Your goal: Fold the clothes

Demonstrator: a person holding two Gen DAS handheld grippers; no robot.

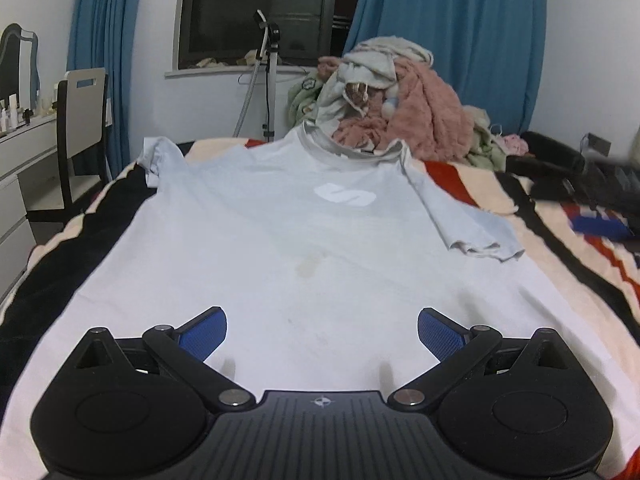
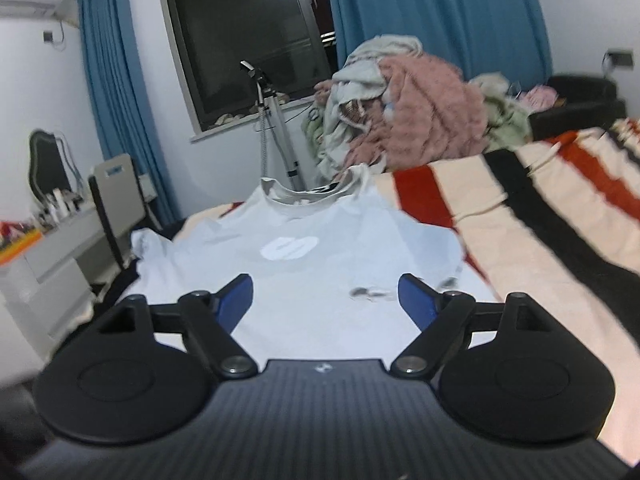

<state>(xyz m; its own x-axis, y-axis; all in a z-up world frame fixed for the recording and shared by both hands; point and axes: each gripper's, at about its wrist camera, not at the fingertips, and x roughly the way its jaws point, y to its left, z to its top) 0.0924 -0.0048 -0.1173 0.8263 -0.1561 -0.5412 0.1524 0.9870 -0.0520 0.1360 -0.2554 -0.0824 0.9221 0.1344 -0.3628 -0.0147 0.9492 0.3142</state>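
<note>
In the left wrist view, the left gripper [image 1: 322, 334] hovered low over the hem end of a pale blue T-shirt [image 1: 280, 248], its blue-padded fingers [image 1: 204, 334] spread wide with nothing between them. The shirt lay flat, front up, on a striped blanket [image 1: 560, 248], stretching away from the gripper toward its collar [image 1: 352, 148]. A white logo [image 1: 346, 193] sat on the chest, and a faint yellowish stain [image 1: 306, 266] marked the middle. One sleeve [image 1: 476, 228] was crumpled to the right, the other [image 1: 160, 156] lay at the far left corner. Beyond the collar rose a pile of clothes [image 1: 400, 108].

In the right wrist view, blurred in places, the right gripper [image 2: 326, 300] was likewise held apart and empty, above the lower half of the T-shirt [image 2: 320, 248], which ran straight ahead of it to the collar [image 2: 308, 196]. The logo [image 2: 290, 247] showed just beyond the fingertips. The striped blanket [image 2: 540, 240] spread to the right, and the pile of clothes [image 2: 408, 120] stood behind the shirt.
</note>
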